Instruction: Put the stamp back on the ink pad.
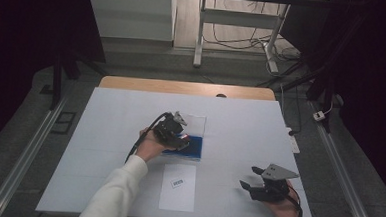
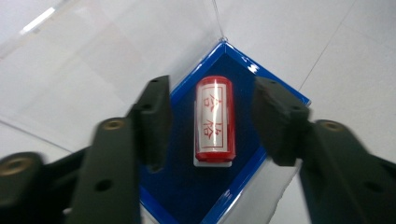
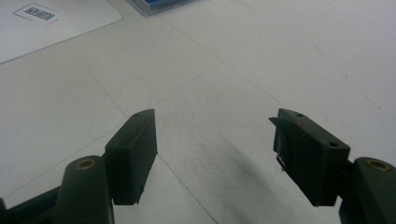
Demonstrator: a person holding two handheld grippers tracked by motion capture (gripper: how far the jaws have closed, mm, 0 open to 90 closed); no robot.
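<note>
Between the jaws of my left claw [image 2: 212,121] lies a red cylindrical stamp [image 2: 215,120], on its side, with red characters down a white strip along its length. The jaws stand wide apart, one on each side of the stamp, and neither touches it; the claw holds nothing. The stamp rests in a blue tray [image 2: 187,186] with a dark blue floor and brighter blue rim. Beyond the tray's far corner a clear lid [image 2: 116,51] lies open and flat on the white tabletop [image 2: 355,56].

From the high view, my left claw [image 1: 179,138] hangs over that tray [image 1: 195,147] near the middle of the tabletop [image 1: 120,114], my left hand [image 1: 151,146] behind it and a white sleeve [image 1: 114,194] running back to the near edge. Just nearer me than the tray lies a white sheet [image 1: 178,187] bearing a small printed label [image 1: 177,183].

My right claw [image 1: 252,184] sits well apart from all this, close to the near right corner of the tabletop, in my right hand [image 1: 283,206]. Its jaws are wide open too, with bare white surface between them. In its own view the right claw [image 3: 212,149] has the sheet [image 3: 42,28] far ahead at its left.
</note>
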